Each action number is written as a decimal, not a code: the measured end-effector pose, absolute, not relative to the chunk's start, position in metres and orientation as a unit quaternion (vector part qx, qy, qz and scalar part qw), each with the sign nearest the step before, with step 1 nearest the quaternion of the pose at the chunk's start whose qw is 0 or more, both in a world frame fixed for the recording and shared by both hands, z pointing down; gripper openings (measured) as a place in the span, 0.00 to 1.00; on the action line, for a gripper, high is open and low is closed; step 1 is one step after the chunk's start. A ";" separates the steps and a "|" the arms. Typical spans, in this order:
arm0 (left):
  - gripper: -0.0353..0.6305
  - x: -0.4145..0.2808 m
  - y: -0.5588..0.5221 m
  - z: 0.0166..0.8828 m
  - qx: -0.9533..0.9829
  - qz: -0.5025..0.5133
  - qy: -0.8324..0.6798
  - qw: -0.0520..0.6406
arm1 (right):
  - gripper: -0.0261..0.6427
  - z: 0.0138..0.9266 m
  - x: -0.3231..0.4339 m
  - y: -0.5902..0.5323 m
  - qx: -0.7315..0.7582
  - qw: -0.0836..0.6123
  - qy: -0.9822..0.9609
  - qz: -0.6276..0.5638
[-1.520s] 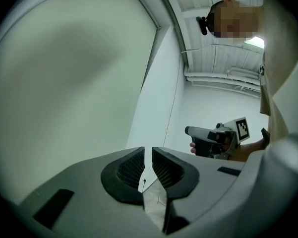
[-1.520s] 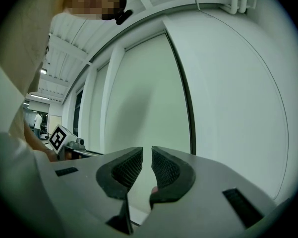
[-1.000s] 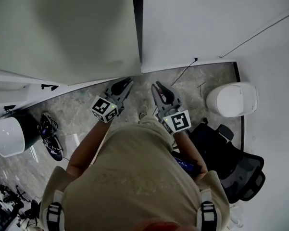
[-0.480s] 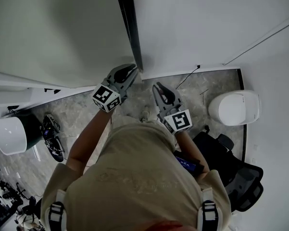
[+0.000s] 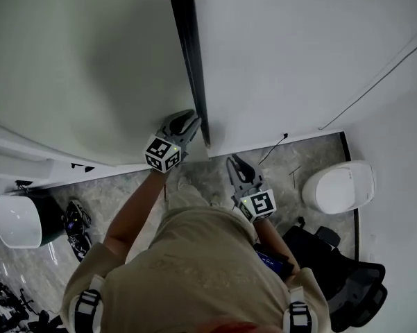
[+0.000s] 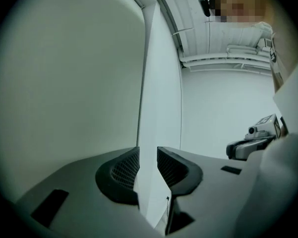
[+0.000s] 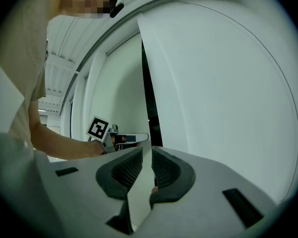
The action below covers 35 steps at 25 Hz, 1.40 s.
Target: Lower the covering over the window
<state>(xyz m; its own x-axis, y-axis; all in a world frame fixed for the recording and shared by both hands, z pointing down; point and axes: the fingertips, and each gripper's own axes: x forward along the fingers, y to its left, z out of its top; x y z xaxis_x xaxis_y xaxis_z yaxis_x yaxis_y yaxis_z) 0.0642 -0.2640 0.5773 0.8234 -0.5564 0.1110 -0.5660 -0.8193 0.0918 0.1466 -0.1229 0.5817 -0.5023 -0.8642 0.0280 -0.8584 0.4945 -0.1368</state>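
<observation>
Left claw: centre frame at blind lower edge, for pulling down; jaws just opening, nothing gripped.
Right claw: slightly parted, empty, spare.

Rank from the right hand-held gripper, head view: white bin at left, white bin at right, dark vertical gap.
1. Dark vertical gap: just up-left of the right hand-held gripper.
2. White bin at right: by the wall.
3. White bin at left: far edge.
</observation>
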 end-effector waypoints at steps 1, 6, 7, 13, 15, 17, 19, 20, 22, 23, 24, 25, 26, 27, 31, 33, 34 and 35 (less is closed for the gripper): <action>0.21 0.058 -0.272 0.577 0.952 0.041 -0.296 0.060 | 0.13 0.578 0.143 -0.128 -0.500 0.019 0.863 -0.066; 0.24 0.037 -0.330 0.569 0.953 0.042 -0.294 0.053 | 0.13 0.565 0.126 -0.174 -0.522 0.027 0.851 -0.049; 0.26 0.036 -0.338 0.568 0.954 0.043 -0.292 0.051 | 0.13 0.563 0.124 -0.181 -0.525 0.032 0.849 -0.046; 0.30 0.030 -0.385 0.563 0.961 0.051 -0.269 0.037 | 0.13 0.555 0.107 -0.217 -0.538 0.027 0.842 -0.033; 0.31 0.024 -0.407 0.562 0.964 0.050 -0.258 0.036 | 0.13 0.556 0.095 -0.233 -0.542 0.024 0.839 -0.032; 0.31 0.023 -0.424 0.560 0.968 0.047 -0.244 0.036 | 0.13 0.557 0.085 -0.246 -0.546 0.022 0.837 -0.031; 0.31 0.025 -0.440 0.556 0.972 0.044 -0.230 0.031 | 0.13 0.554 0.076 -0.260 -0.551 0.024 0.834 -0.033; 0.31 0.026 -0.446 0.555 0.973 0.044 -0.224 0.029 | 0.13 0.554 0.073 -0.266 -0.554 0.024 0.832 -0.034; 0.31 0.027 -0.455 0.555 0.976 0.045 -0.212 0.027 | 0.13 0.560 0.066 -0.272 -0.559 0.019 0.828 -0.039; 0.31 0.028 -0.458 0.555 0.977 0.045 -0.204 0.029 | 0.13 0.563 0.063 -0.276 -0.561 0.018 0.826 -0.041; 0.31 0.030 -0.461 0.555 0.980 0.043 -0.194 0.030 | 0.13 0.565 0.060 -0.279 -0.564 0.017 0.824 -0.042; 0.31 0.034 -0.463 0.554 0.982 0.041 -0.182 0.030 | 0.13 0.566 0.059 -0.284 -0.568 0.017 0.822 -0.042; 0.31 0.039 -0.463 0.553 0.984 0.040 -0.170 0.027 | 0.13 0.567 0.058 -0.288 -0.572 0.016 0.819 -0.041; 0.31 0.044 -0.463 0.553 0.986 0.040 -0.157 0.024 | 0.13 0.568 0.057 -0.291 -0.576 0.013 0.817 -0.040; 0.30 0.052 -0.470 0.555 0.991 0.049 -0.125 0.017 | 0.13 0.575 0.044 -0.304 -0.589 0.006 0.807 -0.041; 0.31 0.054 -0.477 0.557 0.992 0.051 -0.113 0.019 | 0.13 0.574 0.036 -0.310 -0.596 0.010 0.801 -0.045; 0.30 0.055 -0.478 0.557 0.993 0.051 -0.106 0.019 | 0.13 0.574 0.033 -0.312 -0.600 0.011 0.799 -0.047; 0.30 0.056 -0.478 0.556 0.994 0.050 -0.099 0.018 | 0.13 0.575 0.032 -0.313 -0.603 0.012 0.796 -0.049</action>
